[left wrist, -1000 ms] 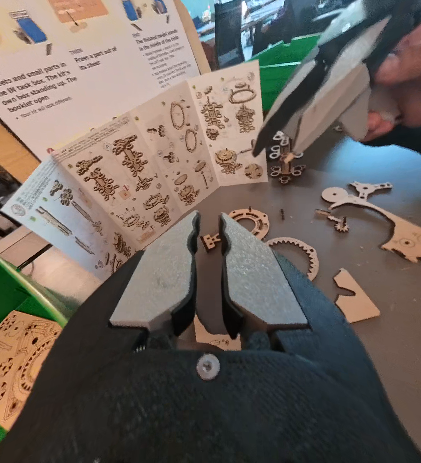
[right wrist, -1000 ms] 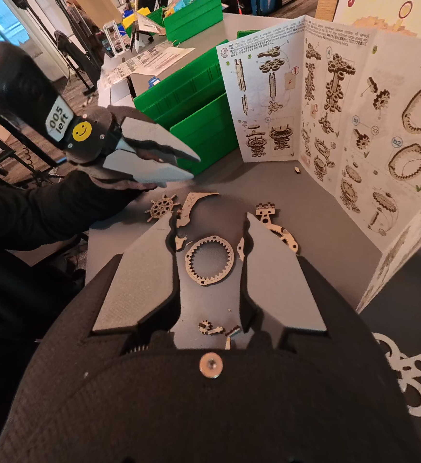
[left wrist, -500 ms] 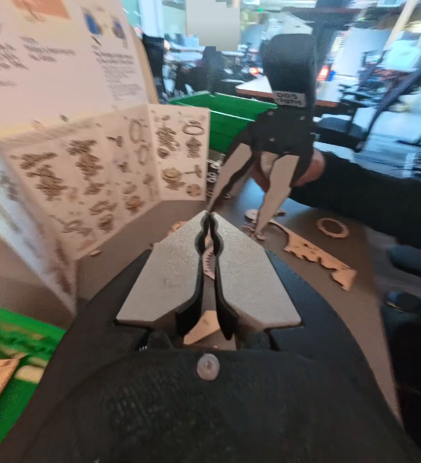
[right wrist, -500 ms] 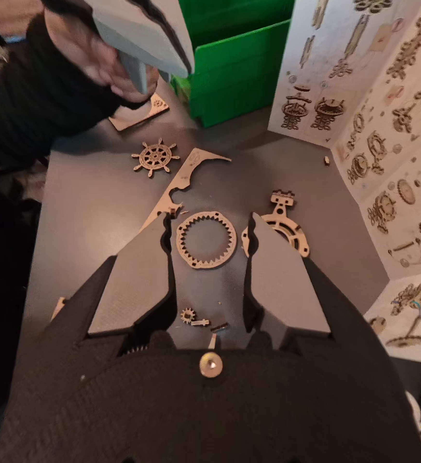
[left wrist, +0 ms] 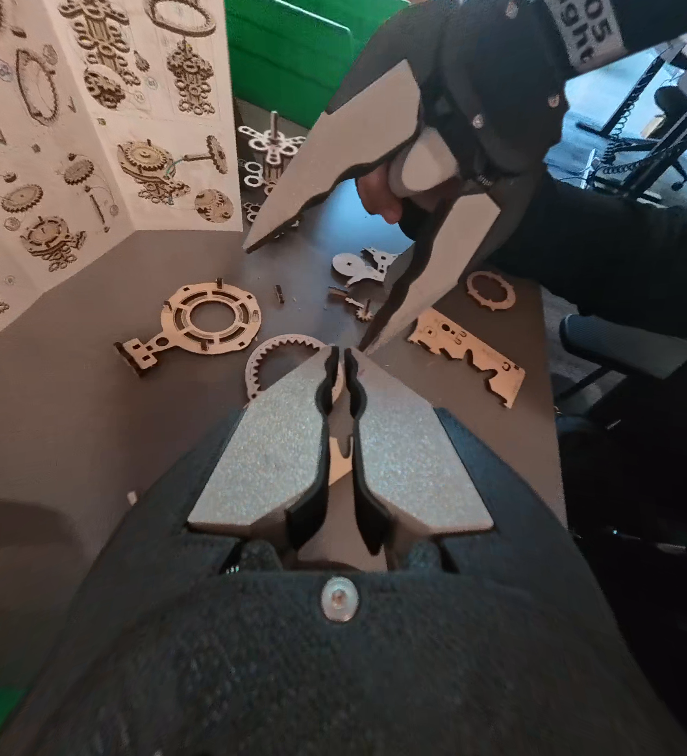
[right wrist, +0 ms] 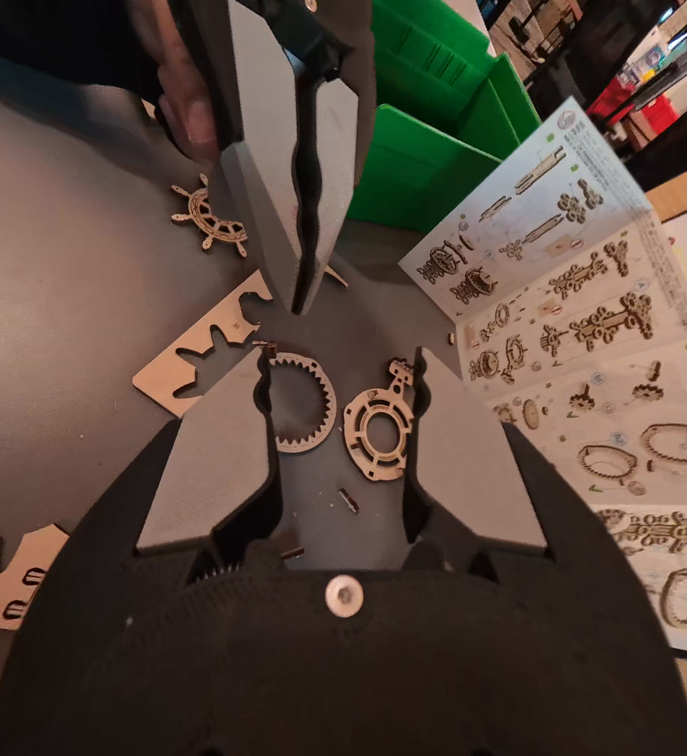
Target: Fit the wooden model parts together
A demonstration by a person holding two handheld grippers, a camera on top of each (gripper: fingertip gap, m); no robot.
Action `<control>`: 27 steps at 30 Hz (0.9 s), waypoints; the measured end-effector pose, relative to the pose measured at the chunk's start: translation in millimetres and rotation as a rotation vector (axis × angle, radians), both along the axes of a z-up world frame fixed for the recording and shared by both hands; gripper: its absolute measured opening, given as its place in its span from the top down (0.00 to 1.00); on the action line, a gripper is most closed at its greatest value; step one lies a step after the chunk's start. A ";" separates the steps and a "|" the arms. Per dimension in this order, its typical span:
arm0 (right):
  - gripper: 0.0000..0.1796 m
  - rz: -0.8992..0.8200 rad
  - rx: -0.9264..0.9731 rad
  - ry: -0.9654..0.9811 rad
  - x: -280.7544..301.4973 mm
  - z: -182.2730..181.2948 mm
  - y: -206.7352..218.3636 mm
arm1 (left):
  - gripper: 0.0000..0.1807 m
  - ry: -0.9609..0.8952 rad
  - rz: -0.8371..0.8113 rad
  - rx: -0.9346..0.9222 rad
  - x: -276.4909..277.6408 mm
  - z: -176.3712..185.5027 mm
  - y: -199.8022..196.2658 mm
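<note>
A wooden toothed ring (left wrist: 284, 341) and a round slotted plate with a tab (left wrist: 149, 347) lie flat on the grey table (left wrist: 67, 409). My left gripper (left wrist: 338, 352) is shut and empty, with its tips just above the ring's right side. It points down from the top of the right wrist view (right wrist: 298, 307). My right gripper (right wrist: 339, 356) is open and empty. It hovers over the ring (right wrist: 327, 409) and the plate (right wrist: 354, 442), which show between its fingers. In the left wrist view it (left wrist: 309, 296) reaches in from the upper right.
A folded instruction booklet (left wrist: 88, 143) (right wrist: 579, 327) stands beside the parts, with green bins (right wrist: 415, 163) behind. A ship's wheel (right wrist: 210, 221), offcut sheets (right wrist: 202, 360) (left wrist: 464, 360), a small gear (left wrist: 364, 313), a thin ring (left wrist: 491, 290), a peg (right wrist: 348, 500) and an assembled looped piece (left wrist: 272, 151) lie around. Only a small space, under 4 cm, lies between the two pairs of fingers.
My left gripper closed from slightly open and swung down towards the toothed ring. My right gripper stayed open and came down over the ring and the plate.
</note>
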State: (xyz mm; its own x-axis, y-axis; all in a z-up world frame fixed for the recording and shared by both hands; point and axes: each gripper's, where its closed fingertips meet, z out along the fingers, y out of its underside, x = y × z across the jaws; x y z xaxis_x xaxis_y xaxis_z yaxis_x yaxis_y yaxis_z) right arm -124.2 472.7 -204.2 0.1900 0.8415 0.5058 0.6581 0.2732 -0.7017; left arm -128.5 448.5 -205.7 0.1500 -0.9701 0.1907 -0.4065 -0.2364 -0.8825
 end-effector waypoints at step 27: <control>0.65 0.028 -0.040 0.037 -3.3 -0.7 -5.7 | 1.00 0.132 -0.126 0.182 8.3 -22.9 -22.5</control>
